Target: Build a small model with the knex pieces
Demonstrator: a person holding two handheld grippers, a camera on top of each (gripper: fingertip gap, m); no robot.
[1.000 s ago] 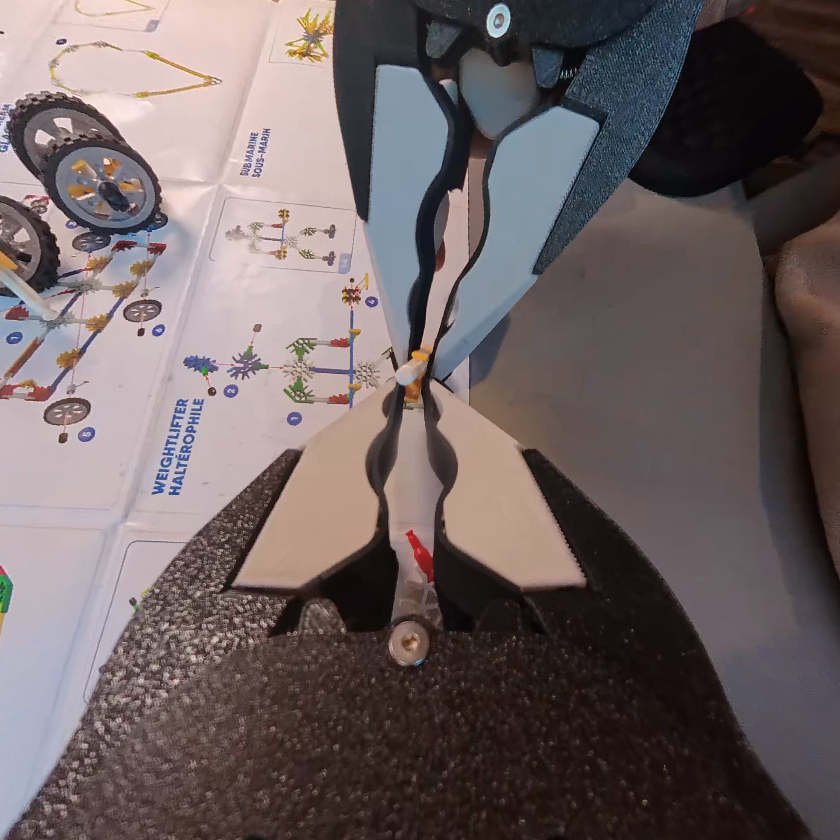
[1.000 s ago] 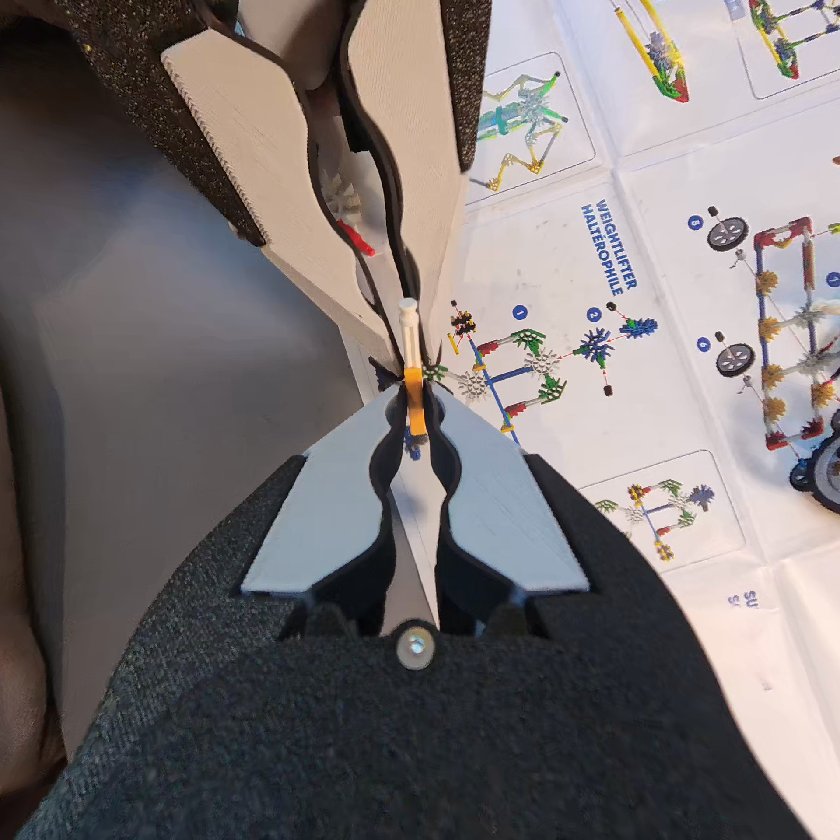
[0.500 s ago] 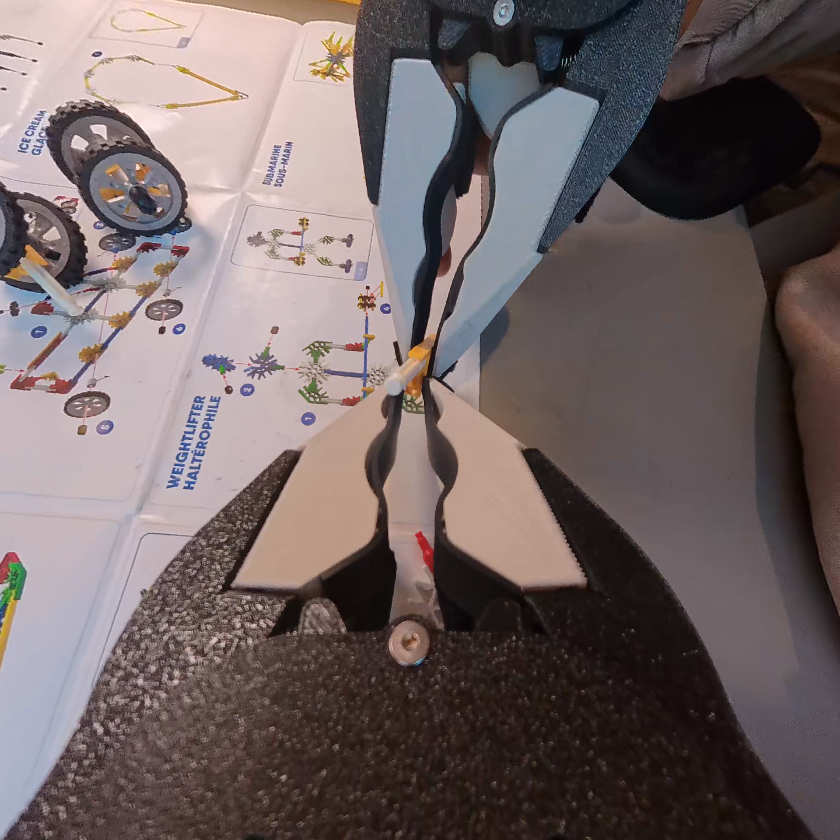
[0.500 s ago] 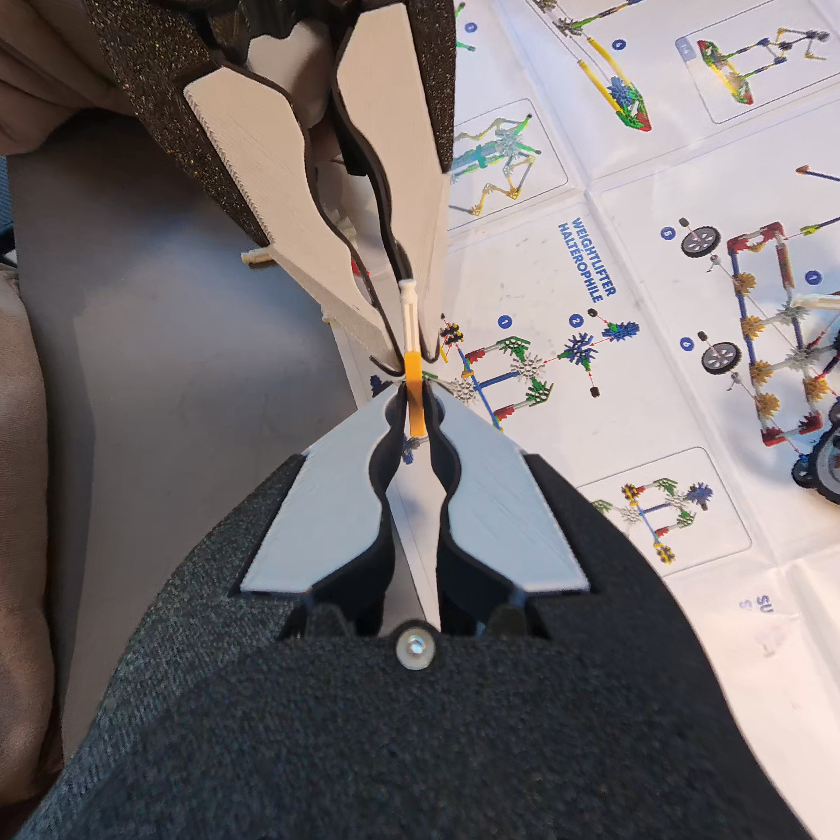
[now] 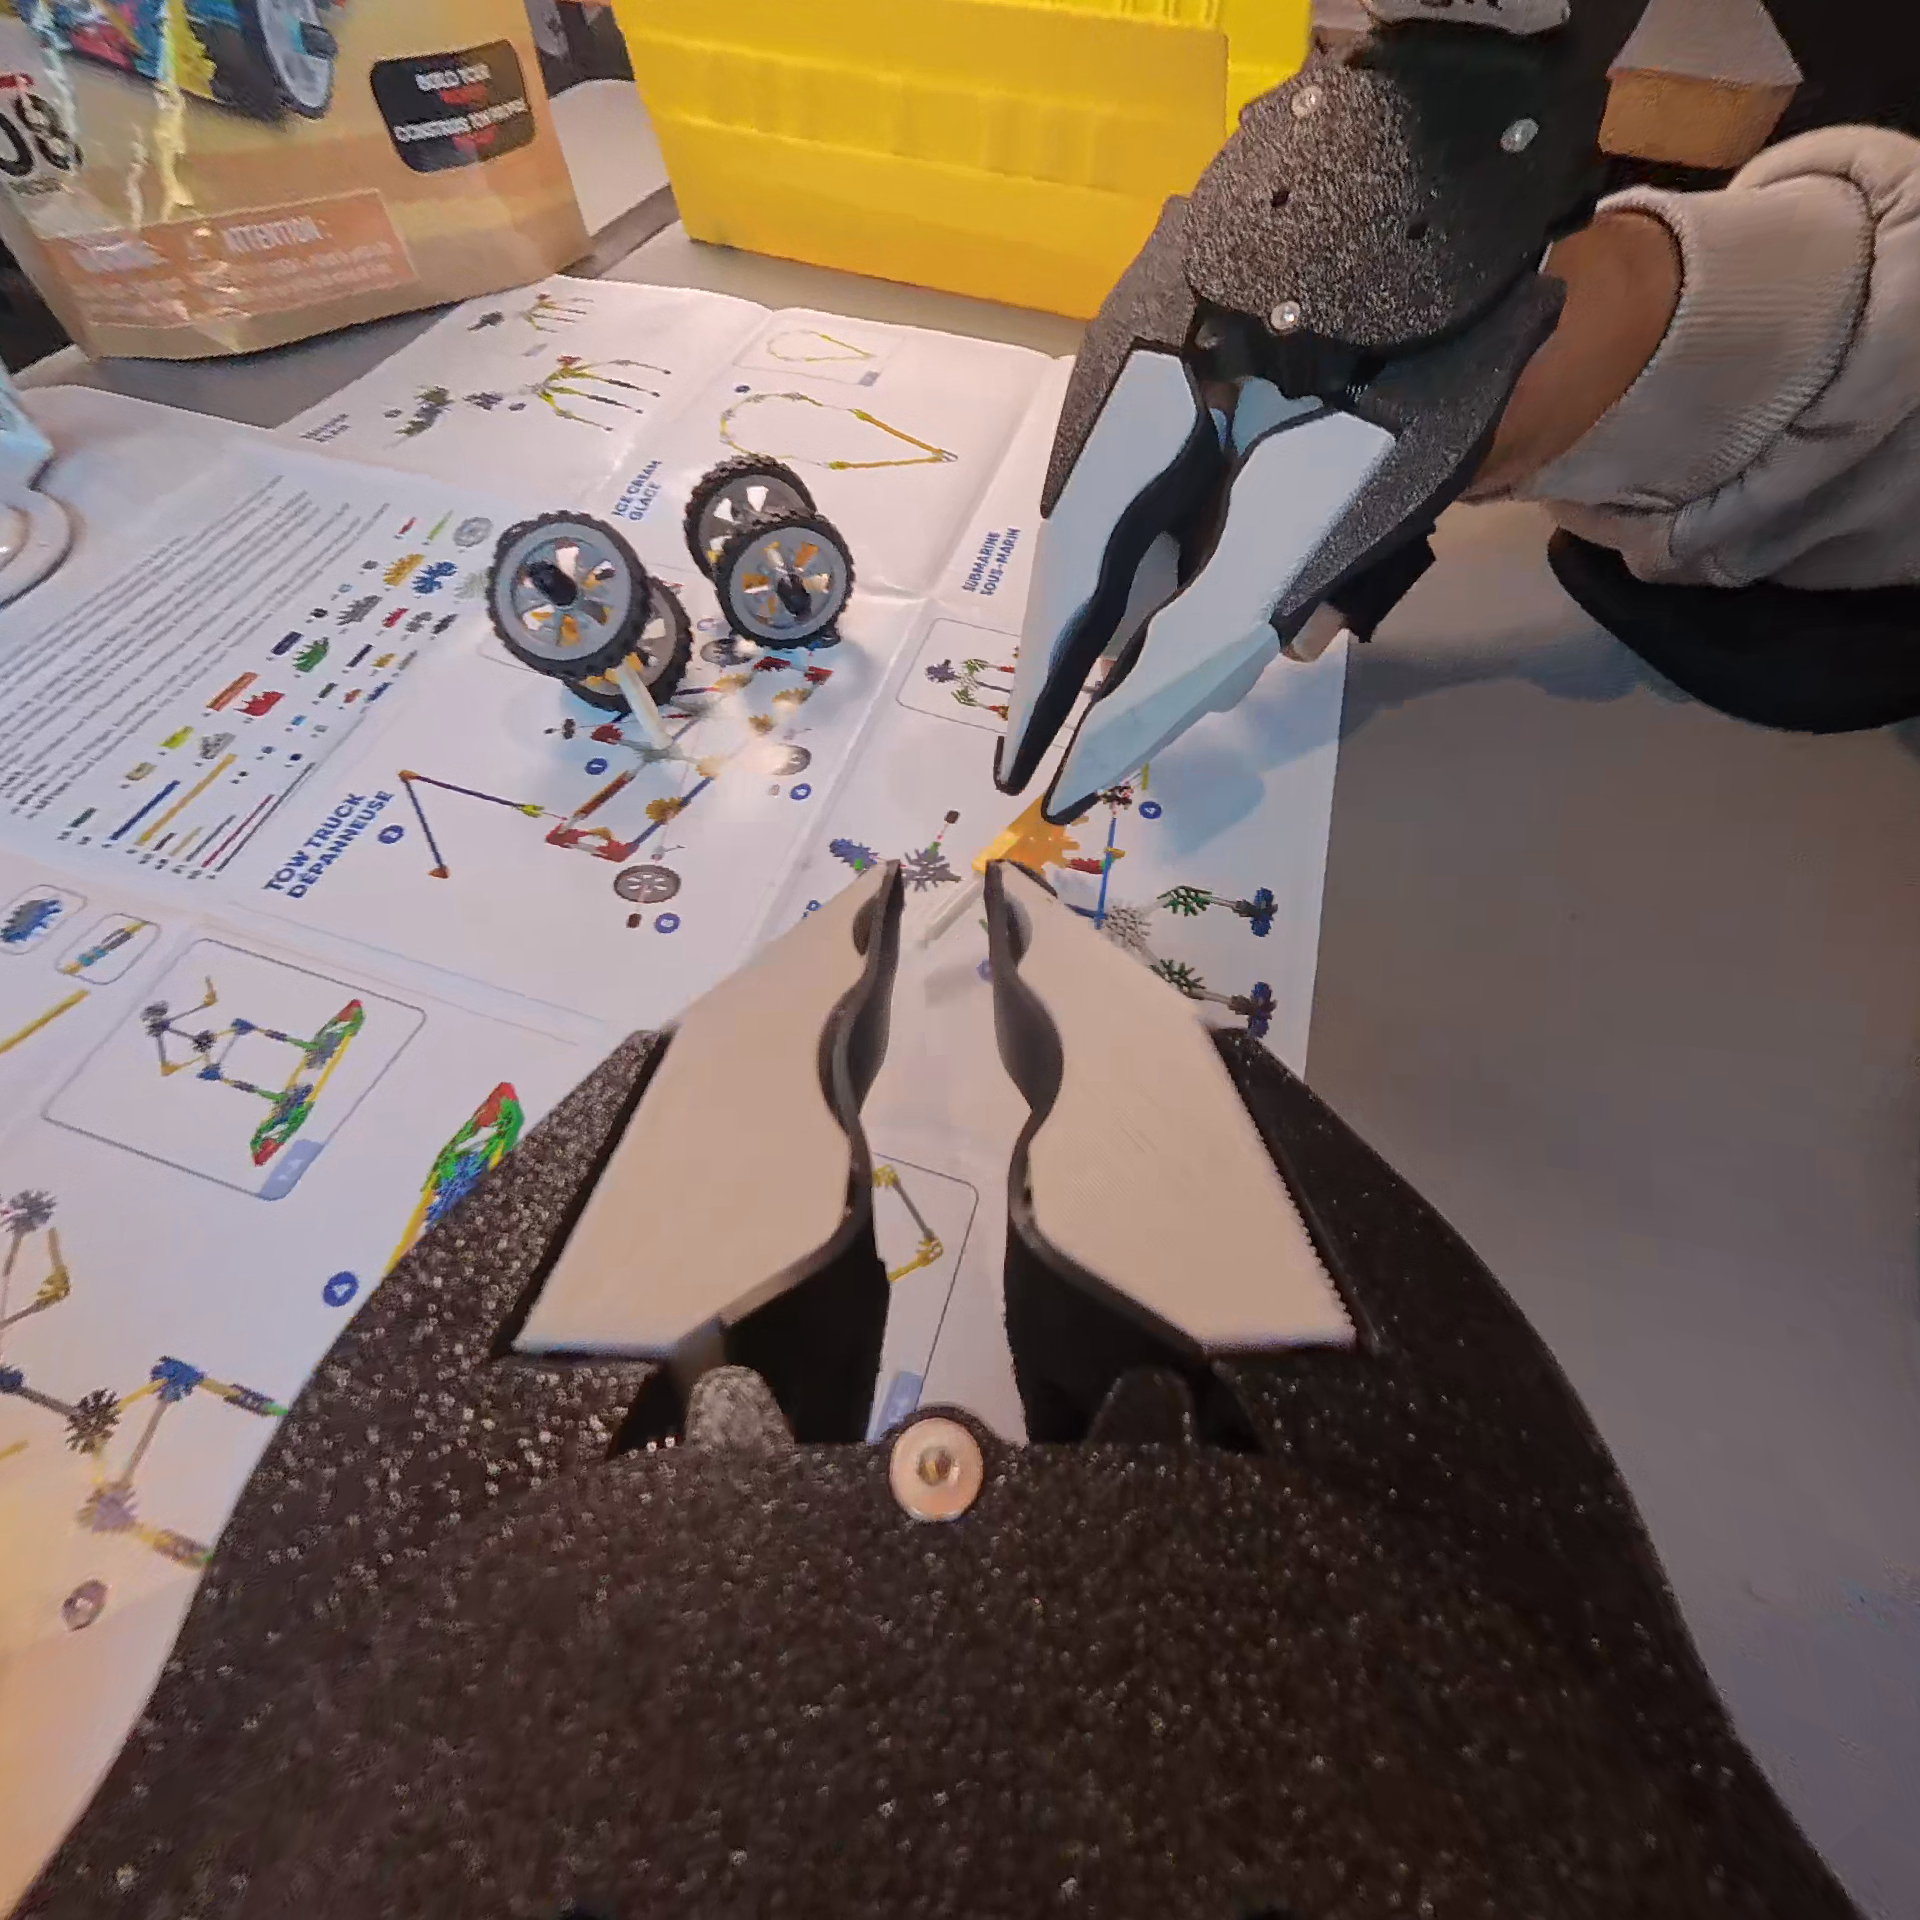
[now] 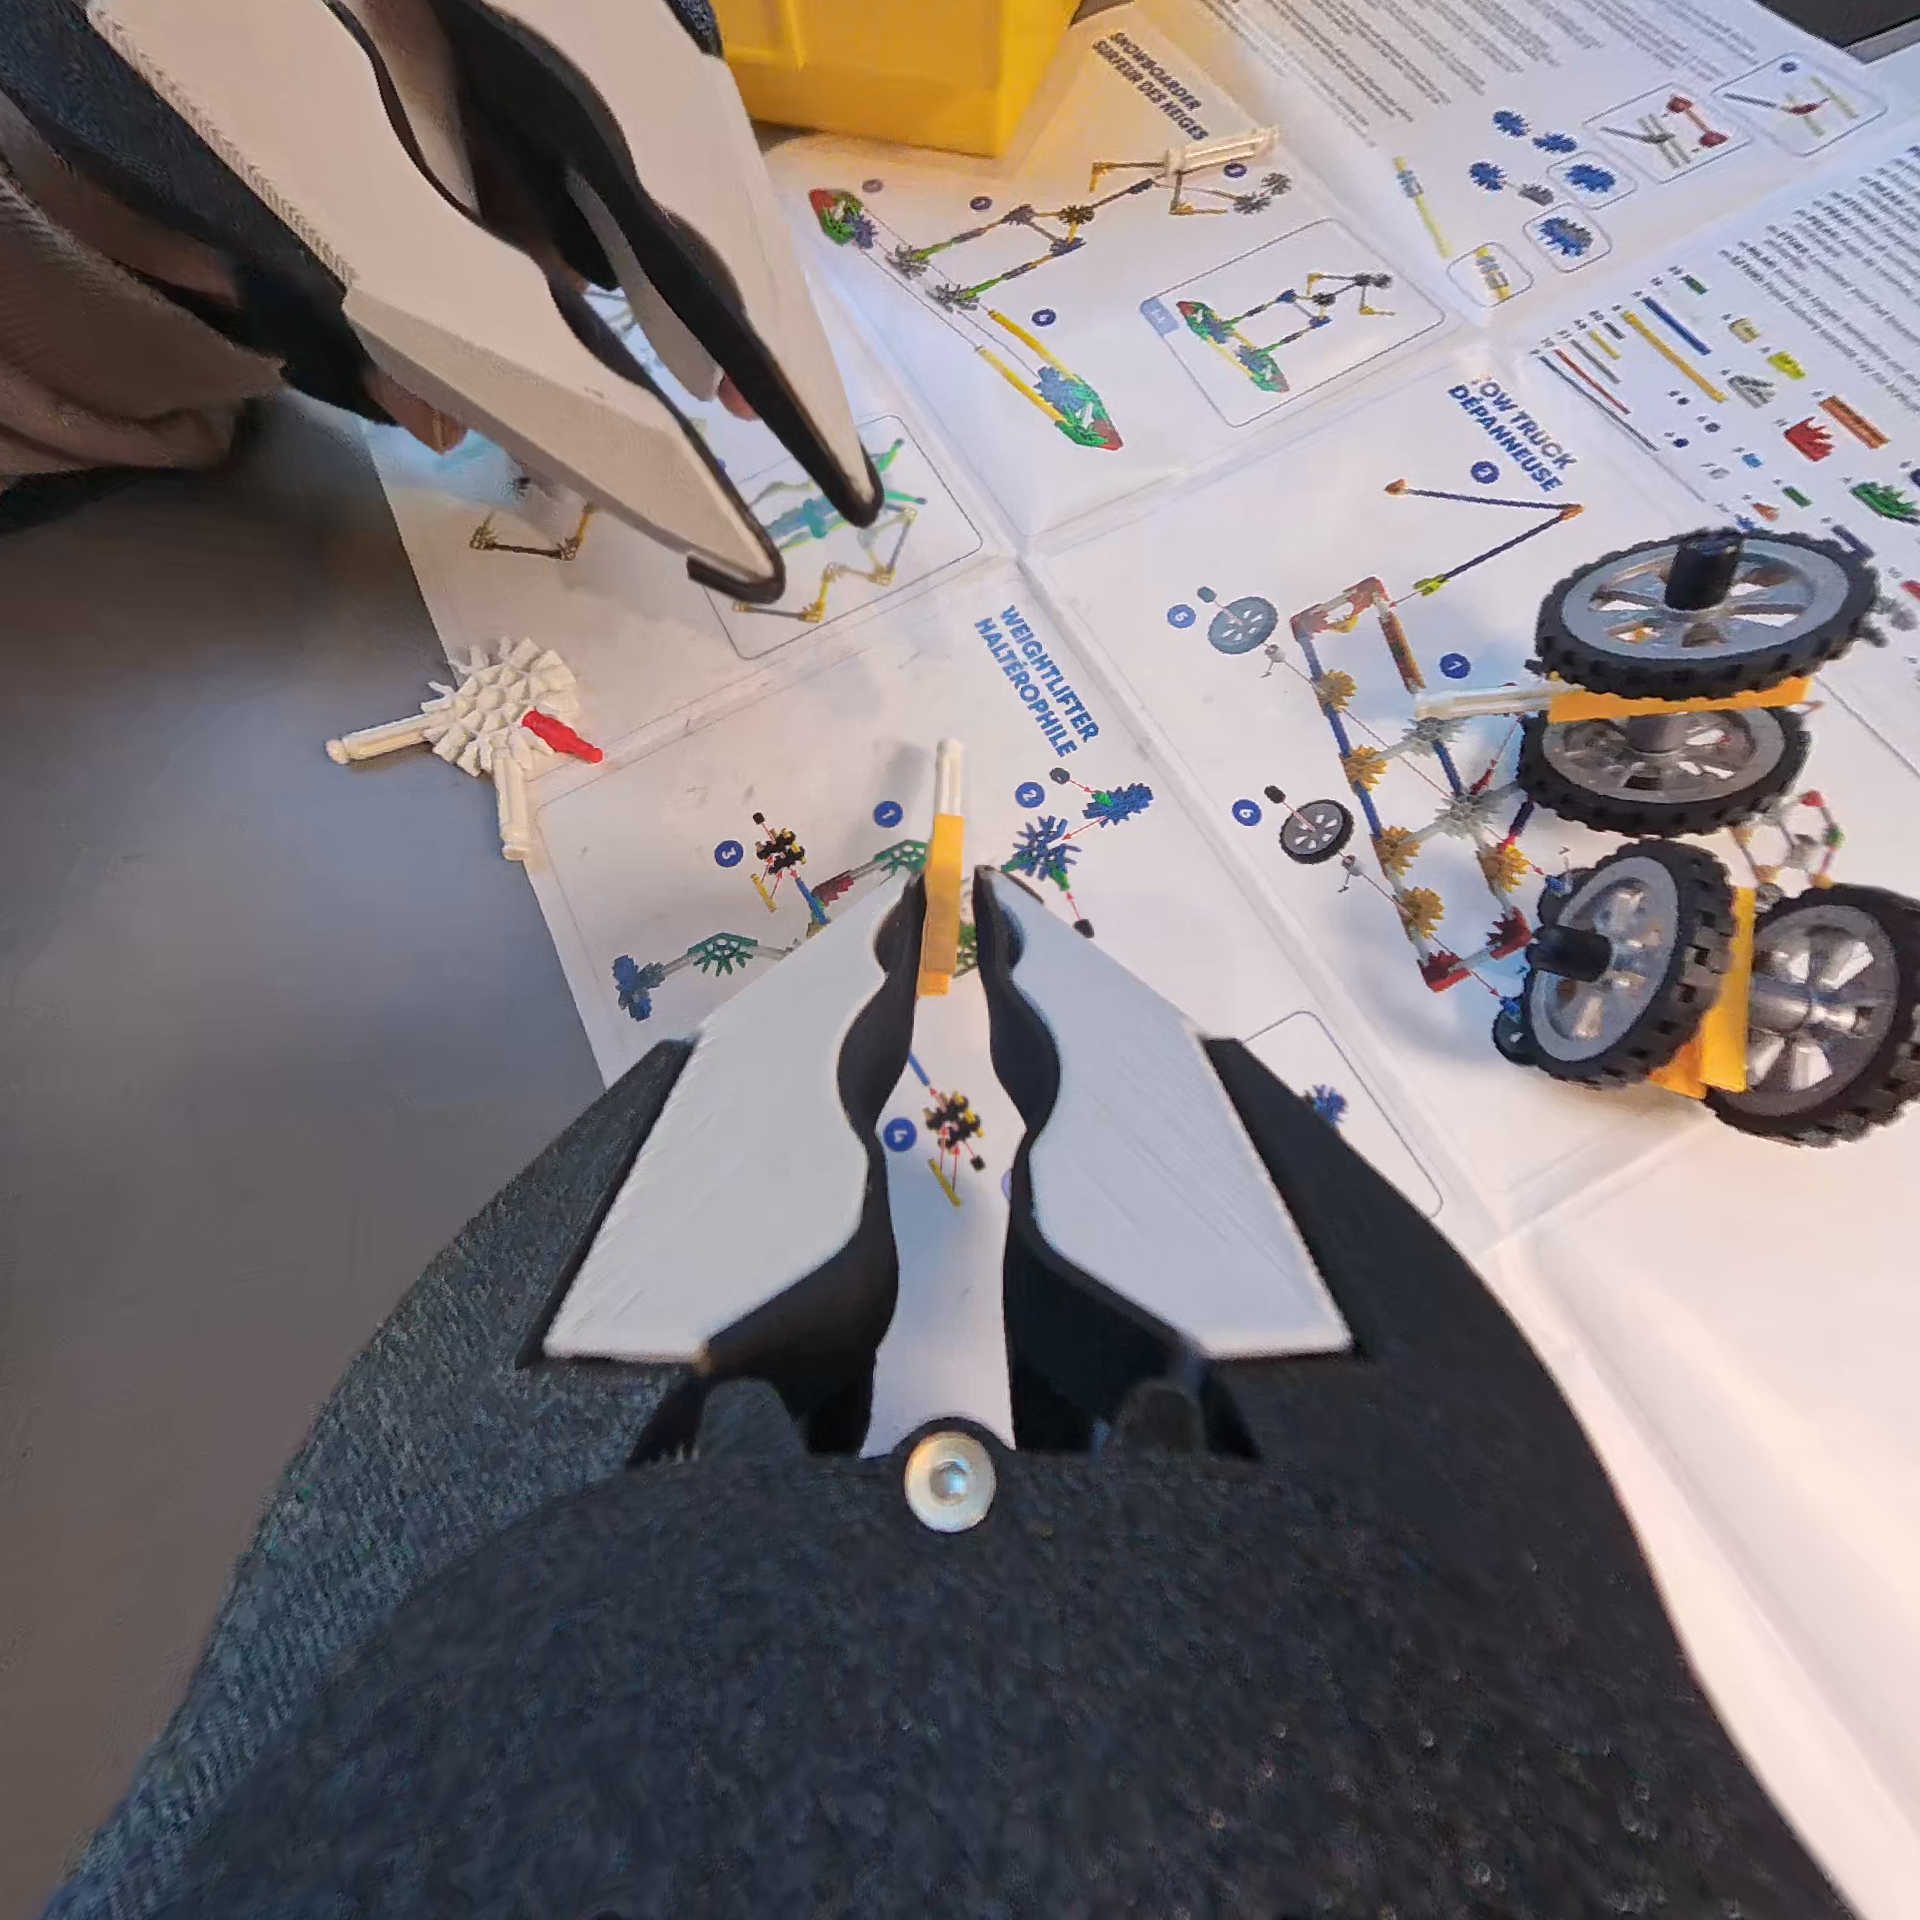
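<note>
Right hand-held gripper pinches the orange connector with its white rod; left one is open and empty.

Left wrist view: left hand-held gripper has its jaws parted with nothing between them, hovering over the instruction sheet on the table. The right hand-held gripper comes in from above right, tips nearly together on an orange connector, rod slanting toward the left tips, probably offered for joining. Wheeled model sits well apart, left.

Right wrist view: right hand-held gripper is clamped on the orange connector, white rod sticking out forward, held off the sheet. The left hand-held gripper hangs open above. White hub piece with red tip lies near the sheet edge; yellow bin beyond.
</note>
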